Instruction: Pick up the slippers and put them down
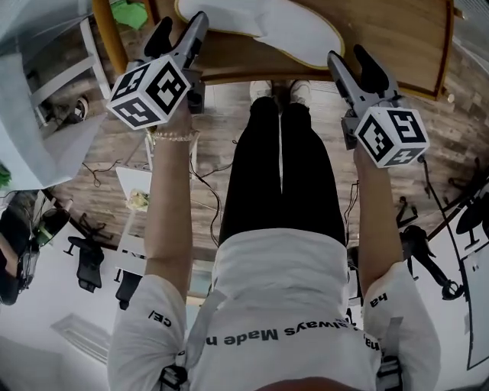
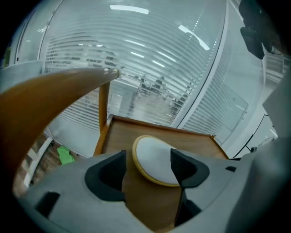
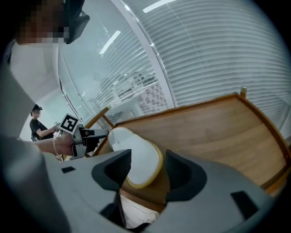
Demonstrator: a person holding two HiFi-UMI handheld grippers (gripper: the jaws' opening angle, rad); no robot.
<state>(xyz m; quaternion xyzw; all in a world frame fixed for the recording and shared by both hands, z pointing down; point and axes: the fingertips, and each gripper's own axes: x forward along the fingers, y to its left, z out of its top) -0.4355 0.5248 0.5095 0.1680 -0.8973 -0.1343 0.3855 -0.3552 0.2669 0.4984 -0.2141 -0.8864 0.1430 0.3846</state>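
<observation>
A white slipper (image 1: 267, 27) with a yellow rim lies on the wooden table (image 1: 397, 46) in front of me; I can make out only one. My left gripper (image 1: 182, 27) hovers at the table's near left edge, jaws open and empty. In the left gripper view, the slipper (image 2: 157, 161) lies beyond the open left gripper (image 2: 148, 157), apart from its pads. My right gripper (image 1: 350, 59) is at the near right, also open and empty. The right gripper view shows the slipper (image 3: 136, 159) just past the right gripper (image 3: 148, 157), untouched.
The table has a raised wooden lip (image 3: 254, 107). A wooden post (image 1: 111, 34) stands at its left, with a green object (image 1: 130, 14) on the plank floor. The person's legs and white shoes (image 1: 279, 92) are under the near edge. Window blinds (image 2: 136, 68) lie beyond.
</observation>
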